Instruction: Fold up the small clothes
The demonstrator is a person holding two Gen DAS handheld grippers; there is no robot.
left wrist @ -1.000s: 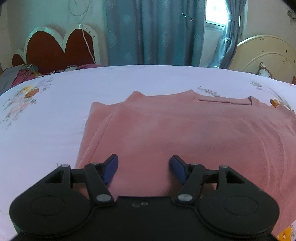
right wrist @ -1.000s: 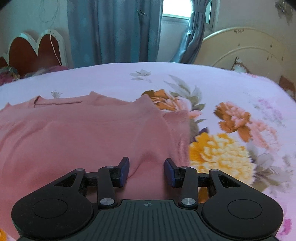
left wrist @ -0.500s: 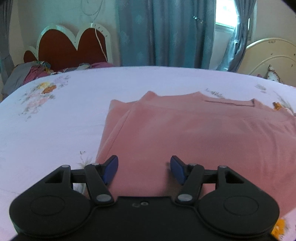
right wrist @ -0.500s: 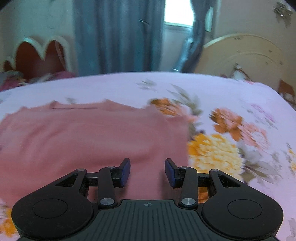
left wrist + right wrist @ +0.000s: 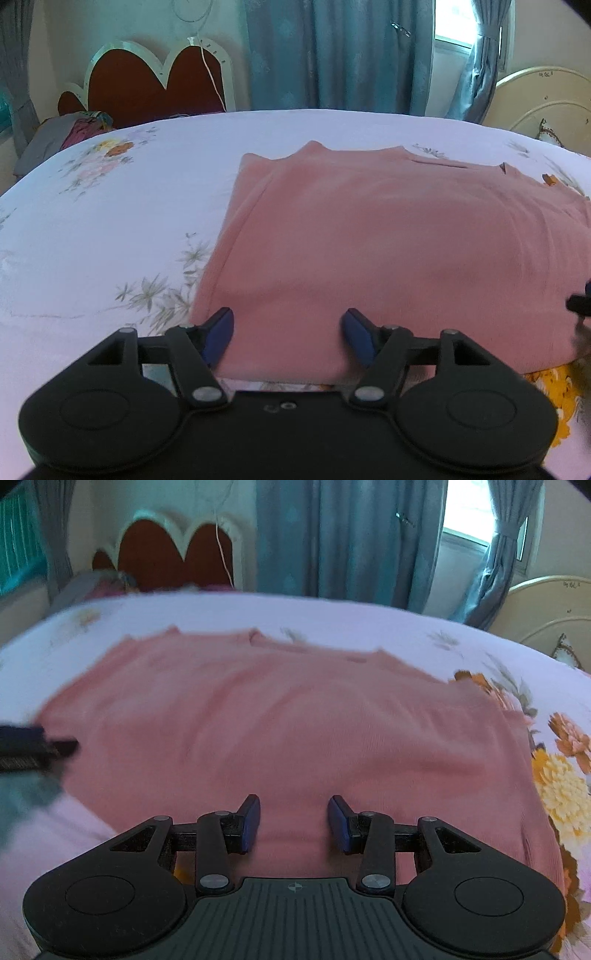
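Fabric under both sets of fingers, nothing gripped

Garment first: the pink top [image 5: 388,251] lies flat on the floral bedsheet [image 5: 110,229], spread ahead of both your grippers, its near hem running just under the fingertips in each view.

Your left gripper [image 5: 288,334] has its blue fingers [image 5: 218,332] set wide and they have just been opening a little further; the hem lies between and below them, but the pads press on nothing. Your right gripper [image 5: 293,821] holds its fingers [image 5: 249,821] at a narrower gap, over the middle of the pink cloth, also pinching nothing.

Only the left view gives you the top's left edge, with a folded-in sleeve forming a long seam running away from the left finger, and a pile of clothes [image 5: 70,129] far off beyond it. Only the right view shows the top's right edge and the orange and yellow flowers printed beyond the right finger.

Each view catches the other tool as a dark scrap at its border, cut off by the frame. The right view is smeared by motion, so the neckline at the far side is hard to read there. Whether the fingertips touch the cloth you cannot tell from either view
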